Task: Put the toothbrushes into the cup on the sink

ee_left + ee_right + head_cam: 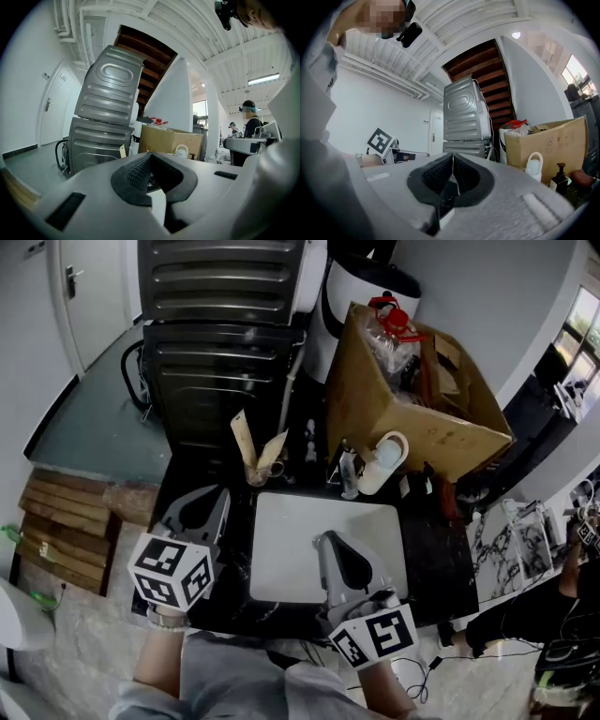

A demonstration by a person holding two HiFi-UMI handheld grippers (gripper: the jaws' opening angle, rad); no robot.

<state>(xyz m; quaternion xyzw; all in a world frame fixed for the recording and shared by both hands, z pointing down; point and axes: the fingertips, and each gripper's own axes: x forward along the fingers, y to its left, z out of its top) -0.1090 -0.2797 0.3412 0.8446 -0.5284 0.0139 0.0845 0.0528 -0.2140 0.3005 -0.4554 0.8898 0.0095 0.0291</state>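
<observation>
Head view looking steeply down on a bathroom sink. Nearest, at the bottom, the person's two hand-held claws hover over the sink's near edge. The left gripper (214, 499) has its jaws pressed together with nothing between them. The right gripper (328, 546) is the same, pads meeting on empty air.

Just beyond them lies one white sink basin (281, 559) set in a dark counter. At its far left corner stands one small clear cup (255, 474). Two pale, wood-coloured toothbrushes (242, 441) already stand in it, leaning apart in a V. No other brush is visible on the counter.

The brushes look light, thin and stiff, with smooth handles that could twist in a pinch. The safest hold is probably mid-handle, across the flat sides. The cup seems light, likely fragile, and easy to tip.

Farther along the sink's back edge are a pump bottle (349, 476) and a white handled jug (384, 461). Behind them are a cardboard box (412, 418) and two stacked grey machines (220, 329).
</observation>
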